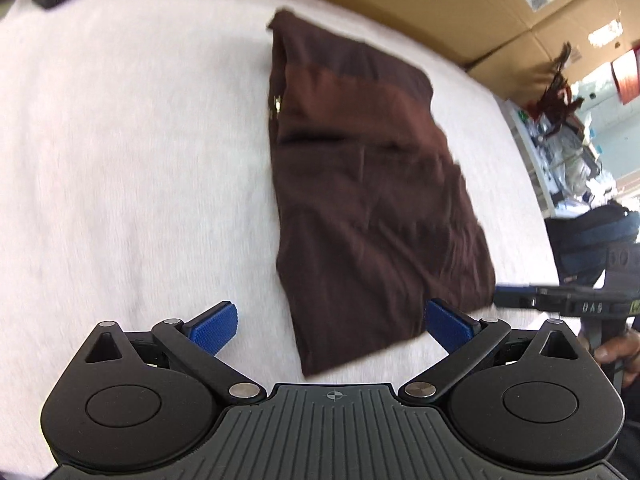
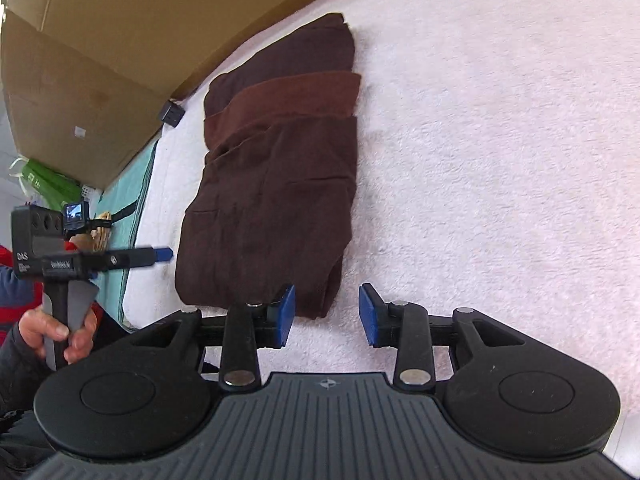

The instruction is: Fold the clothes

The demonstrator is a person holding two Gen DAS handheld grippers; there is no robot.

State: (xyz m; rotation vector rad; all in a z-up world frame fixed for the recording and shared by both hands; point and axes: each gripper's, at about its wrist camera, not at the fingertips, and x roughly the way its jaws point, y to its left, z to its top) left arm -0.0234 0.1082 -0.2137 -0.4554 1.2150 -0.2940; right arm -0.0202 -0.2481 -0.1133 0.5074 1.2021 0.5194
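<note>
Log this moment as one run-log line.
stage: fold mostly done | brown garment: folded, flat on white blanket | left gripper: open, empty | right gripper: open, empty

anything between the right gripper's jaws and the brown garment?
No. In the right wrist view the right gripper hangs open at the near end of the folded brown garment; only bare white towel shows there.

The left gripper (image 1: pixel 332 320) has a ribbed dark grey body with a small crosshair mark, 2 round black housings, black link arms with silver pivot pins, and blue ridged pads (image 1: pixel 216 322). The right gripper (image 2: pixel 327 314) is built alike; seen from it, the left one carries white "DAS" lettering and a grey trigger. The hand (image 2: pixel 52 334) wears a dark sleeve (image 2: pixel 16 364).
</note>
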